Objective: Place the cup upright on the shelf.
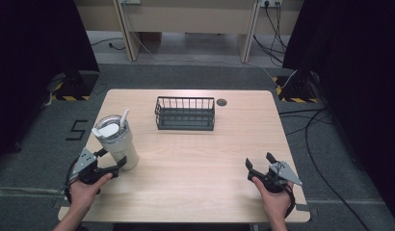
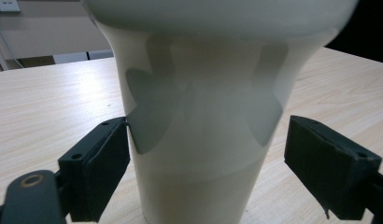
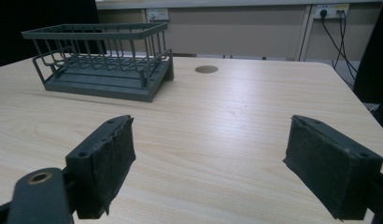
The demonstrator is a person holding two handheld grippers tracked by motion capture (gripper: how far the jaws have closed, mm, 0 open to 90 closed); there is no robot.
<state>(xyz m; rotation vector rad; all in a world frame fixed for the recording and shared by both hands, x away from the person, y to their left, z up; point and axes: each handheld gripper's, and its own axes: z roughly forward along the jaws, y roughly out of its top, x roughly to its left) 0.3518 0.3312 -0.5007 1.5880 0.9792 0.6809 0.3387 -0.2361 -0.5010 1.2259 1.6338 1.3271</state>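
Altogether one tumbler, one wire rack — two grippers.

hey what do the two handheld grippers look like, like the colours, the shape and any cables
Both the left gripper and the right gripper are black, each with two jaws lined by dark, roughly rectangular pads. A grey three-cornered plate sits on top of each. A dark cable loops from the left one, and another from the right. The person's forearms show no sleeves.
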